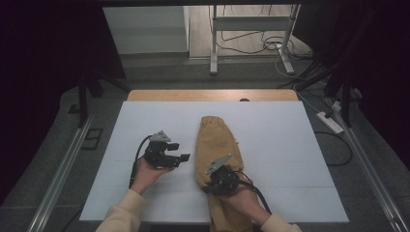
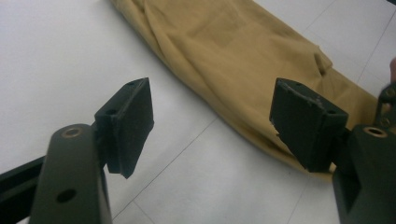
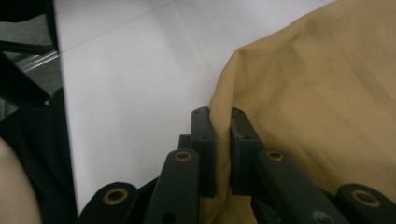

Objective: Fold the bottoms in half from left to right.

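Right tool [image 1: 216,180] pinching tan garment [image 1: 215,140]; garment lengthwise front-to-back | left tool [image 1: 180,157] released

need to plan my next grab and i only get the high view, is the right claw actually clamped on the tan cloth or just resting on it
Observer: Clamped. The right claw has its jaws nearly together with an edge of the tan garment pinched between them.
Operator: and the left claw, anything in it
Observer: Nothing. The left claw has its jaws wide apart over the white table cover.
Operator: how close is it to the cloth
Observer: Its right-hand pad sits in front of the garment's near edge; contact can't be told.
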A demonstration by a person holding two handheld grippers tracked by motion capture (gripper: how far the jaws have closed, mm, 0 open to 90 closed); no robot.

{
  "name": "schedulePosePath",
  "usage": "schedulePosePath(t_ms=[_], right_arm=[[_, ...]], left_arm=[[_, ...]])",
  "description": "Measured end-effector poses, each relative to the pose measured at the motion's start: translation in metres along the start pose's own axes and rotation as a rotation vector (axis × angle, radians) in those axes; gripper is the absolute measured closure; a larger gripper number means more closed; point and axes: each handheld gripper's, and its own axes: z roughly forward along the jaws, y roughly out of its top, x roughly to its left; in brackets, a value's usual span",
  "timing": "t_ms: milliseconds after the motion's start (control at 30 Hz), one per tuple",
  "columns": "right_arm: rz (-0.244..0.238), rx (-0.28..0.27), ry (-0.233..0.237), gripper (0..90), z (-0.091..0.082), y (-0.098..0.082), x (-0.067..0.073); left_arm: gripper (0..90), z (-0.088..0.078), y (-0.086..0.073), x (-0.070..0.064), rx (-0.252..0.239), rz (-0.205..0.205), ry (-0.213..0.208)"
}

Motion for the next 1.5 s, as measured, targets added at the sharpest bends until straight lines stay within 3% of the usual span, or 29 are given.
schedulePosePath(t_ms=[167,467,533,633,733,967,1500], right_arm=[[-0.017,-0.009,0.035,82.5,0.005,0.003,0.009],[-0.035,-0.014,0.035,80.3,0.009,0.003,0.012],[-0.041,-0.023,0.042,73.3,0.009,0.003,0.012],[-0.042,-0.068,0.045,54.7,0.005,0.006,0.014],[-0.042,-0.122,0.021,47.4,-0.004,0.009,0.013],[-0.009,-0.161,-0.03,42.0,-0.017,0.007,-0.001],[0.098,-0.159,-0.136,39.2,-0.034,-0.011,-0.045]], left_arm=[[29.8,-0.001,0.0,0.001,0.0,-0.002,0.001],[29.8,-0.001,0.0,0.001,0.002,0.0,0.003],[29.8,-0.001,0.0,0.001,0.001,0.0,0.003],[29.8,-0.001,0.0,0.001,-0.001,-0.001,0.004],[29.8,-0.001,0.0,0.001,0.0,0.002,0.003],[29.8,-0.001,0.0,0.001,0.0,-0.001,0.003],[29.8,0.0,0.0,0.001,0.007,0.001,0.001]])
